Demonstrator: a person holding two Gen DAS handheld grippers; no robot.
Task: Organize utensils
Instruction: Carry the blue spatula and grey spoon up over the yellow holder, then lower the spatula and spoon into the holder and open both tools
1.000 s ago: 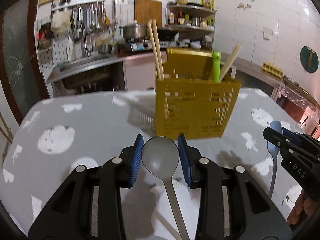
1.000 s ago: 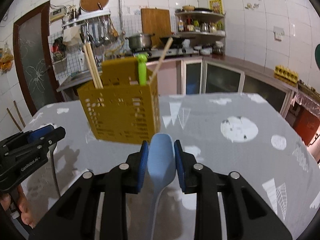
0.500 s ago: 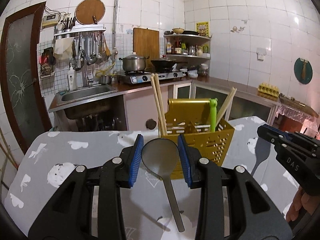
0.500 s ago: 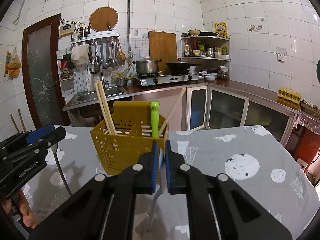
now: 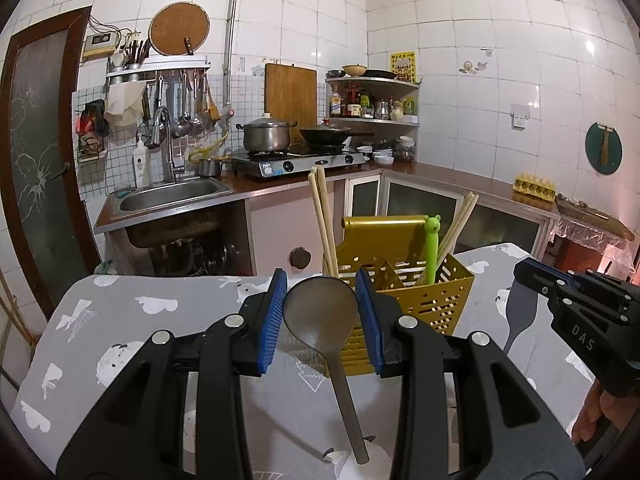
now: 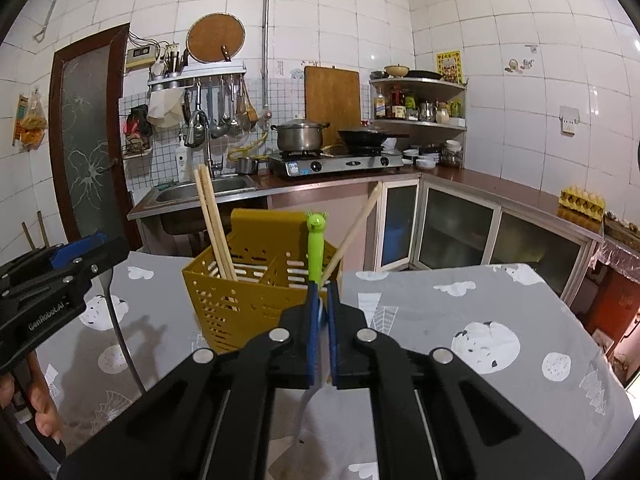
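You're holding a steel spoon [image 5: 320, 312] by its bowl in the left gripper [image 5: 321, 320], part open, and pinching a blue spoon [image 6: 319, 312] edge-on in the near-shut right gripper [image 6: 321, 322], both handles dangling, probably ready to drop into the yellow caddy [image 6: 256, 300] near the table's [image 6: 460, 304] far edge.

I see both views evenly lit by indoor room light, fairly bright. Glare spots on the white wall tiles [image 5: 592, 46], upper right. Soft shadows on the desk [image 6: 420, 312] cloth, lower left. Heavy fisheye bend w/ dark vignette at corners. Focus sharp, no motion blur.
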